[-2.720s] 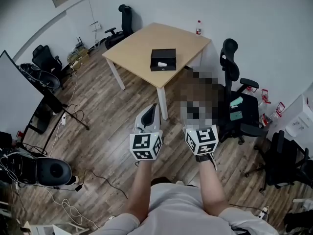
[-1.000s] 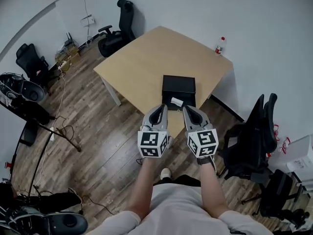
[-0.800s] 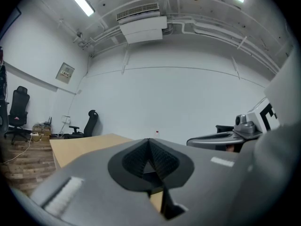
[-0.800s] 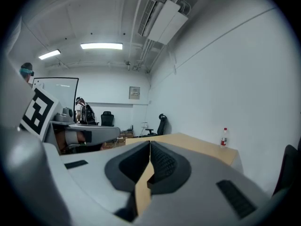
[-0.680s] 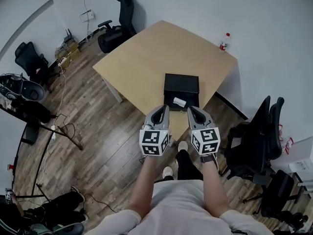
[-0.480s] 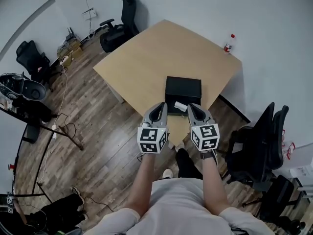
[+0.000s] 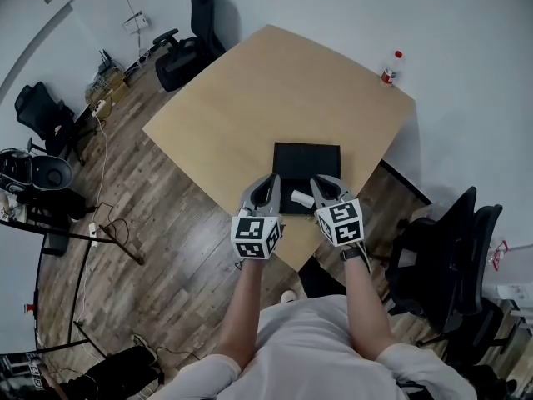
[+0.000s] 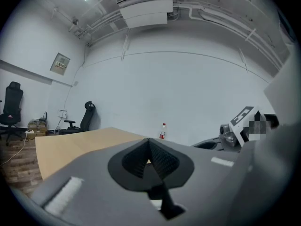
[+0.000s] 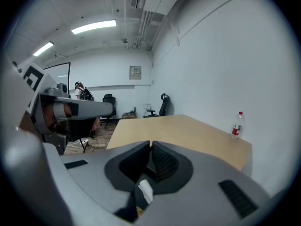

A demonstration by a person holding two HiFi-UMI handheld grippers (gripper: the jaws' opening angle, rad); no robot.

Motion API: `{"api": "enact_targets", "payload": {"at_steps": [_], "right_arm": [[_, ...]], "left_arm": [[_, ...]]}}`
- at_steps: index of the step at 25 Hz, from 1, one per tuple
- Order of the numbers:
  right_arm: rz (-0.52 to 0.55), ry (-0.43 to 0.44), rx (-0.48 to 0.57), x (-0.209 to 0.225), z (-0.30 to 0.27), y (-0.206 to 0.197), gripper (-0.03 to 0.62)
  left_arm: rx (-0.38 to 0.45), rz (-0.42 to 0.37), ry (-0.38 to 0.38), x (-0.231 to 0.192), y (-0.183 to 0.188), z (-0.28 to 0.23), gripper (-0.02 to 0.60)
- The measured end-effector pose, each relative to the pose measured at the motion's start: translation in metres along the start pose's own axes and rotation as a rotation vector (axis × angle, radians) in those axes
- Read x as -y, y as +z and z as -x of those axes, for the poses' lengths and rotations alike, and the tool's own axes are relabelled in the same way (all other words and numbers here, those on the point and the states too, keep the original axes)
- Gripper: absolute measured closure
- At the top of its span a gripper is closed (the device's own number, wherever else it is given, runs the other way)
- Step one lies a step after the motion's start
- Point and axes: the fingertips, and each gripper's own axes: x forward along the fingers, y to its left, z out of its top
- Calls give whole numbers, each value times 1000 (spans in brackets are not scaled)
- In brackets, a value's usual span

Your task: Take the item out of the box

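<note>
Both tongs have dropped toward the black box [image 7: 306,158] since a second ago. Head view: white item [image 7: 301,197] lies in the box's near end on the bench [image 7: 241,90], between left tongs [image 7: 267,180] and right tongs [image 7: 320,183]. Left gripper view: jaws clenched, empty. Right gripper view: jaws clenched, empty.

White item [image 7: 301,196] lies inside open black box [image 7: 307,162].

Office/lab-type room, pretty bare: big wooden table [image 7: 266,82], swivel chairs [image 7: 185,44] along walls, plank floor [image 7: 158,248], strip lights [image 9: 93,27] overhead.
</note>
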Motion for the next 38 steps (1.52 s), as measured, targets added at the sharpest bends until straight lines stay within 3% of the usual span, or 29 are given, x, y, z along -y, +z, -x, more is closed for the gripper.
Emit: {"api": "enact_targets", "payload": {"at_steps": [7,17,23,26,32,38], "right_arm": [[51,97,-220,11,-40,-66,580],[78,285,-383,-22,-82,-122,580],[168,316,-473,-26,-93,-153,574],[202,338,-519,-27,-97,-167,519],[264,380,-575,-27,-109,-184,471],[298,423,-614,-30,-117,-194,461]], "left_arm": [[-68,41,-15,-12,-31,-42,575],[-132,71,18,-34,-61,-63,575],[-160,79,47,-43,-74,-61,575],[-177,82,57,-47,-80,-62,575],[-202,73,60,-49,-86,-65,575],[-227,68,75,-53,-89,-68,575]]}}
